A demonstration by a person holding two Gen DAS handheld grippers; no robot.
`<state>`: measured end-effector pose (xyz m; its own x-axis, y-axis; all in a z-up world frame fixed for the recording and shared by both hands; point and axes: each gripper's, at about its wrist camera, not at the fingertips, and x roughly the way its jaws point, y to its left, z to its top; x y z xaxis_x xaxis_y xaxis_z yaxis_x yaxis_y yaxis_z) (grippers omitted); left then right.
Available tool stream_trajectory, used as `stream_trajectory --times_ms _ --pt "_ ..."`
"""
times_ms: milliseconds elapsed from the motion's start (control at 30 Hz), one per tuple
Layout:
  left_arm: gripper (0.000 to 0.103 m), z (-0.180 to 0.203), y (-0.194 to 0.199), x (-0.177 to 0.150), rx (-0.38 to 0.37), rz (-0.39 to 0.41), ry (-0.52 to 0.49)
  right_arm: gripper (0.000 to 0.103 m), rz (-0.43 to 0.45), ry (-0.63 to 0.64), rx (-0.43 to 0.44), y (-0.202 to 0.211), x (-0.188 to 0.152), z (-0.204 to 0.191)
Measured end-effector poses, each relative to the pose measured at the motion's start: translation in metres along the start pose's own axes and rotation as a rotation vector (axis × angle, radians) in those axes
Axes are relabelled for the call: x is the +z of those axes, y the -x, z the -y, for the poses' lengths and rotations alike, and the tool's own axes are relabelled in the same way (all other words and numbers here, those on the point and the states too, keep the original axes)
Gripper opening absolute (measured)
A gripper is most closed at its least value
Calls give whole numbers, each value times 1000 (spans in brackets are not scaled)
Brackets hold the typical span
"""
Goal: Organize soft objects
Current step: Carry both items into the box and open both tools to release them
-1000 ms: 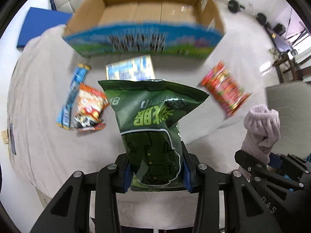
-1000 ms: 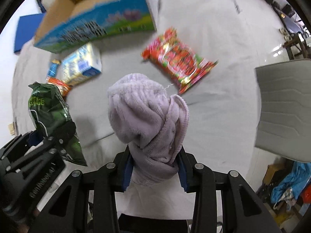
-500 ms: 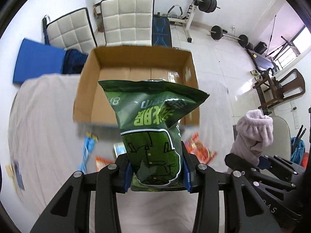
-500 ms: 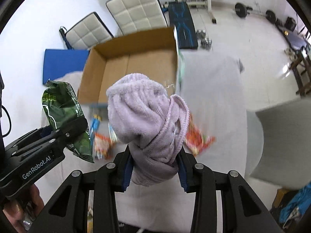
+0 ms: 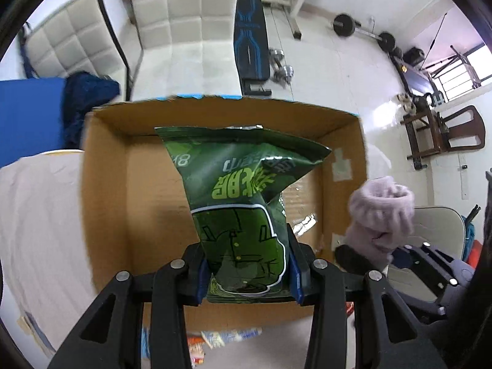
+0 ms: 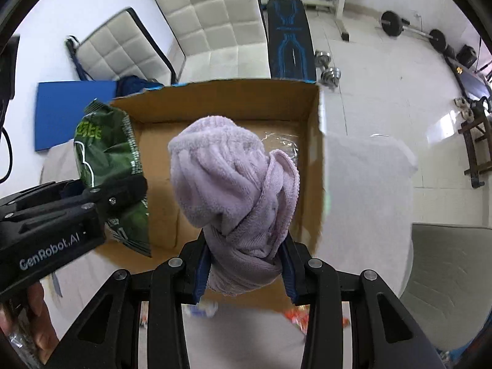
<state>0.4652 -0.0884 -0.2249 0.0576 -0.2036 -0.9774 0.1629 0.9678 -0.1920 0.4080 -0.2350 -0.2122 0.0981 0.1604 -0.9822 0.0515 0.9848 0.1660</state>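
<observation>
Over the open cardboard box [image 5: 104, 203], the left gripper [image 5: 248, 272] clamps a green snack bag [image 5: 243, 196] and the right gripper [image 6: 246, 269] clamps a lilac towel [image 6: 233, 184], hiding much of the box floor. Small packets [image 5: 215, 338] below are mostly hidden and blurred; "GenRobot.AI" reads on the left gripper's body, and the bag's print shows upside down.

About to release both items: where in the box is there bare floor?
The cardboard box shows bare floor along its left wall, beside the green snack bag. Clear plastic lies near the right wall, behind the lilac towel. Packets crowd the cloth in front.
</observation>
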Motion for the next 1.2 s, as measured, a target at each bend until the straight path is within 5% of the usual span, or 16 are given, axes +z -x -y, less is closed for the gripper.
stream_trajectory --times_ms 200,533,633,700,1033,1100,1200 --pt "37 -8 -53 27 -15 -101 -17 41 -58 -2 -57 -71 39 7" --pt "39 -9 -87 35 -40 -169 -22 44 -102 7 -67 -117 66 8" --pt "39 -12 -90 33 -30 -187 5 53 -125 16 -68 -127 70 5" --pt "47 -9 -87 33 -27 -189 -16 62 -132 15 -59 -131 71 4" --pt "79 -18 -62 31 23 -121 -27 69 -125 19 -109 -114 64 -7" --pt "95 -23 -55 29 48 -94 -21 81 -117 18 -111 -108 57 -9" --pt "98 -31 -40 19 83 -39 -11 94 -93 11 -110 -96 43 -12"
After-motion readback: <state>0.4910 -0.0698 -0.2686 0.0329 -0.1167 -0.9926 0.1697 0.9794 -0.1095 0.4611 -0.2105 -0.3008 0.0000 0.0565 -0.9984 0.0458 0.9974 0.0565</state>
